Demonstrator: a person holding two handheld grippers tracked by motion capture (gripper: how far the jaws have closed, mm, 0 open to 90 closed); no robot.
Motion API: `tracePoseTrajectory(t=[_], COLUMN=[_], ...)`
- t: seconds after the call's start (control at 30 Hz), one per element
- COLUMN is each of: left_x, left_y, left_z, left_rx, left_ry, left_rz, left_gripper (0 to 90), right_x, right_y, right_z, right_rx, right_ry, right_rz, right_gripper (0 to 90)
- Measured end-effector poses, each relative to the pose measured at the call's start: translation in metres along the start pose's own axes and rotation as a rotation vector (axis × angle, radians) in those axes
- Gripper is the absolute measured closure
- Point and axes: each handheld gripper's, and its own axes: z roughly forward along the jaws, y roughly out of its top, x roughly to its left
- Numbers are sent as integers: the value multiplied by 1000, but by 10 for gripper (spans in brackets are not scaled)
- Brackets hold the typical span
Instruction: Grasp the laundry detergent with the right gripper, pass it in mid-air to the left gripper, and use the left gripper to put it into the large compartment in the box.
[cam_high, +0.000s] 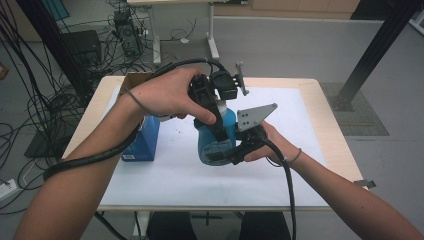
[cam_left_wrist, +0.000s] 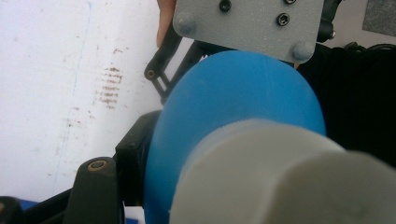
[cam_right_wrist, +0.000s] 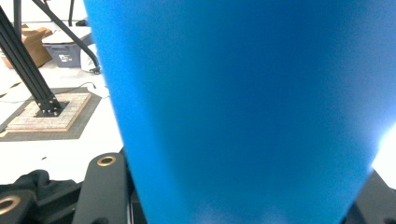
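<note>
White-covered worktop (cam_high: 165, 175): blue bottle (cam_high: 216, 137) lifted, body clamped by right gripper (cam_high: 235, 152), left gripper (cam_high: 212, 117) clenched around its pale cap (cam_left_wrist: 280, 177); unscrewing apparently unfinished.

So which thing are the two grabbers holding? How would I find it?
Look at the middle of the white table sheet. There stands a blue bottle with a pale cap, taller and rounder than the blue box beside it.

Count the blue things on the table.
2. A blue bottle with a pale cap, mid-table, held between the left gripper at its top and the right gripper on its body. A blue box stands left of it, partly behind the forearm. More may be hidden.
</note>
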Motion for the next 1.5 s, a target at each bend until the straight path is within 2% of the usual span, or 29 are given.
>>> tracePoseTrajectory(t=[0.77,1.13,1.5], left_x=[-1,-2,-4], left_y=[0,-1,2], left_z=[0,0,0], left_rx=[6,19,44], left_ry=[3,24,43], left_rz=[0,-6,4], left_gripper=[352,358,368], right_x=[0,0,0], right_y=[0,0,1], right_z=[-1,1,1], right_rx=[1,-4,-15], right_ry=[-2,0,2], right_rz=[0,2,5], right_gripper=[409,409,409])
